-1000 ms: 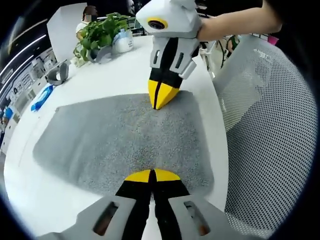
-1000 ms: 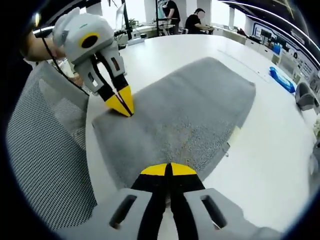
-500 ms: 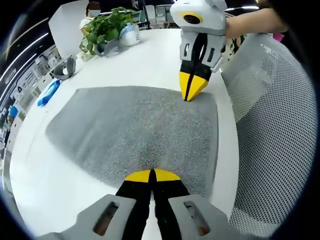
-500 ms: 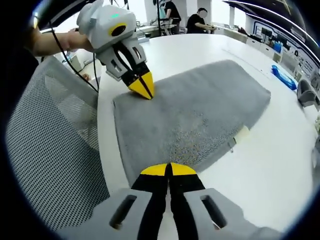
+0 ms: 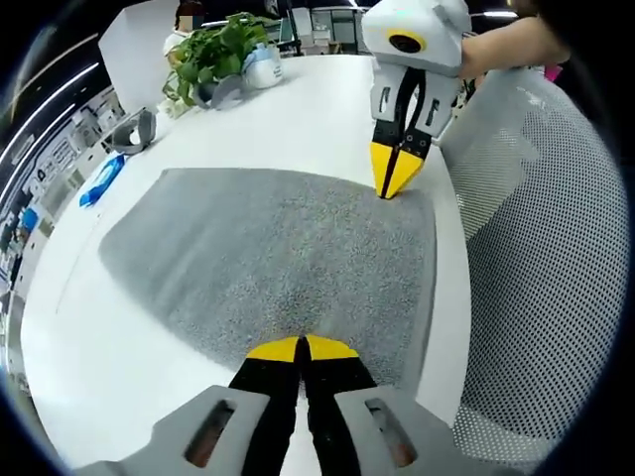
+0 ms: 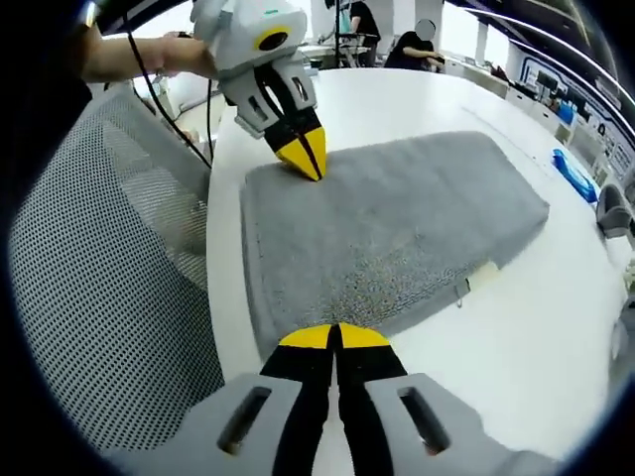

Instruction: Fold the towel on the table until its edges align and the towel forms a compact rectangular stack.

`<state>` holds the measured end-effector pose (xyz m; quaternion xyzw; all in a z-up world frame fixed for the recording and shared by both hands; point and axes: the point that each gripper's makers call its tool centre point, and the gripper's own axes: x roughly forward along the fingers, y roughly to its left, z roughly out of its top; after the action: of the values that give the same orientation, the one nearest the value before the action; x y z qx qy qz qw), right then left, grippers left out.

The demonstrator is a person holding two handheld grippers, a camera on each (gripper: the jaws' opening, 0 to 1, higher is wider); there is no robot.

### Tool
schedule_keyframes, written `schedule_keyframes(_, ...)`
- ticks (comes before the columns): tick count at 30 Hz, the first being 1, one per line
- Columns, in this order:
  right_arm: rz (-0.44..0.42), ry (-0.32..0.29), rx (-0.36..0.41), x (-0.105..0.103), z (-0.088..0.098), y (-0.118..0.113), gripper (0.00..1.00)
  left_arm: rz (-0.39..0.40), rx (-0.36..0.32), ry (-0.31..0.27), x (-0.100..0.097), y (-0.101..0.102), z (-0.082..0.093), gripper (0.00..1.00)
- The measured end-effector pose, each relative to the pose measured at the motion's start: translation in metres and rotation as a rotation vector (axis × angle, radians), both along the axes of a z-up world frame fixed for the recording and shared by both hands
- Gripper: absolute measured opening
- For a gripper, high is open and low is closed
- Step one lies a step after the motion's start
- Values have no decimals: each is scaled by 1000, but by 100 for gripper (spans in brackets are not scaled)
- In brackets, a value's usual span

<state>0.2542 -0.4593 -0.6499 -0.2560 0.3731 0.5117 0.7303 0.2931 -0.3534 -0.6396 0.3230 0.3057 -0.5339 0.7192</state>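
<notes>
While both grippers pinch the near corners, we should lift them together and keep the edge tight. Our left gripper (image 5: 299, 347) is clenched on the grey towel (image 5: 268, 258); so is our right gripper (image 6: 336, 335). Past the jaws, the towel lies flat and fuzzy on the white table (image 5: 298, 109).

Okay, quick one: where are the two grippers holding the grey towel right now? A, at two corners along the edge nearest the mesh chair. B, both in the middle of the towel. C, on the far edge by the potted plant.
A: the left gripper and right gripper pinch the towel at corners beside the mesh chair.
</notes>
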Motion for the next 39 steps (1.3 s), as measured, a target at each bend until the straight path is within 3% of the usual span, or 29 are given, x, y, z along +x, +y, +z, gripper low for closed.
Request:
schedule_keyframes(2,47,-89,-58,6,4,-9,0,-10,-57,3,-7,-15,9,8)
schedule_keyframes(5,243,-187,-184,-6,-2,-22,4,-75,-101,24,-21,-38,13,8)
schedule_keyframes(7,289,-193,-173,-14,-2,-19,9,-120,-103,27,-27,-52,12,8)
schedule_keyframes(10,397,-277,-172,-21,5,-11,5,-188,-105,34,-37,-71,9,8)
schedule_keyframes(12,435,-285,-159,-26,6,-4,9,-207,-110,45,-42,-78,9,8)
schedule_keyframes(14,512,-327,-196,-29,5,-2,11,-229,-111,50,-48,-85,6,8)
schedule_keyframes(17,621,-377,-269,-33,0,-3,11,-231,-91,68,-52,-84,-5,8)
schedule_keyframes(19,658,-386,-272,-34,-3,0,11,-198,-89,76,-49,-80,-12,8)
schedule_keyframes(21,693,-396,-300,-31,-6,-1,11,-121,-159,131,-46,-81,-11,8)
schedule_keyframes(23,701,-397,-299,-30,-8,0,12,-74,-195,170,-44,-79,-11,7)
schedule_keyframes(27,724,-406,-303,-28,-9,1,9,-45,-219,180,-40,-76,-11,7)
schedule_keyframes(29,686,-388,-284,-24,-9,2,6,-48,-219,178,-41,-76,-10,7)
schedule_keyframes(33,545,-261,-206,-21,-6,2,0,-141,-198,64,-42,-75,-1,12)
schedule_keyframes(34,513,-259,-188,-17,-1,3,0,-162,-198,35,-43,-76,3,14)
schedule_keyframes(37,422,-197,-110,-10,12,6,0,-202,-255,27,-53,-85,18,15)
schedule_keyframes(39,429,-199,-111,-6,15,7,0,-192,-257,17,-53,-90,19,17)
